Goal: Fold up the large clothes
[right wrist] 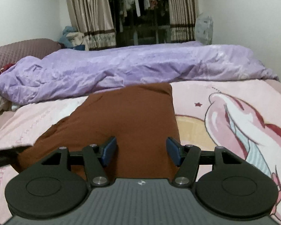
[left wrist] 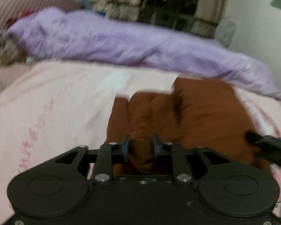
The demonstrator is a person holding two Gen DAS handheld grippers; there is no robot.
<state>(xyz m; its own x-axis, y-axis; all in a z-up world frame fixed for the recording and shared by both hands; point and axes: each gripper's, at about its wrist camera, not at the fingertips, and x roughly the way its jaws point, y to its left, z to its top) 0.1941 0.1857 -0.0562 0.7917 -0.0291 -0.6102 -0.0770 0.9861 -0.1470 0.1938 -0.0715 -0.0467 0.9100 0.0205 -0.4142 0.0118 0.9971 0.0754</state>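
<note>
Your left gripper (left wrist: 140, 146) pinched a bunched fold of the rust-brown cloth garment (left wrist: 196, 112), your right gripper (right wrist: 141, 151) stood apart above it, garment lay on the pink cartoon-print bedsheet (right wrist: 224, 112), crumpled lilac quilt (right wrist: 131, 65) at twelve o'clock.

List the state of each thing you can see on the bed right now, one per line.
Brown cloth garment: partly folded, flat on the sheet, one edge bunched.
Left gripper: jaws around a bunched brown fold.
Right gripper: open, above the garment, holding nothing.
Purple satin quilt: crumpled along the far side.
Pink cartoon-print sheet: spread flat.
</note>
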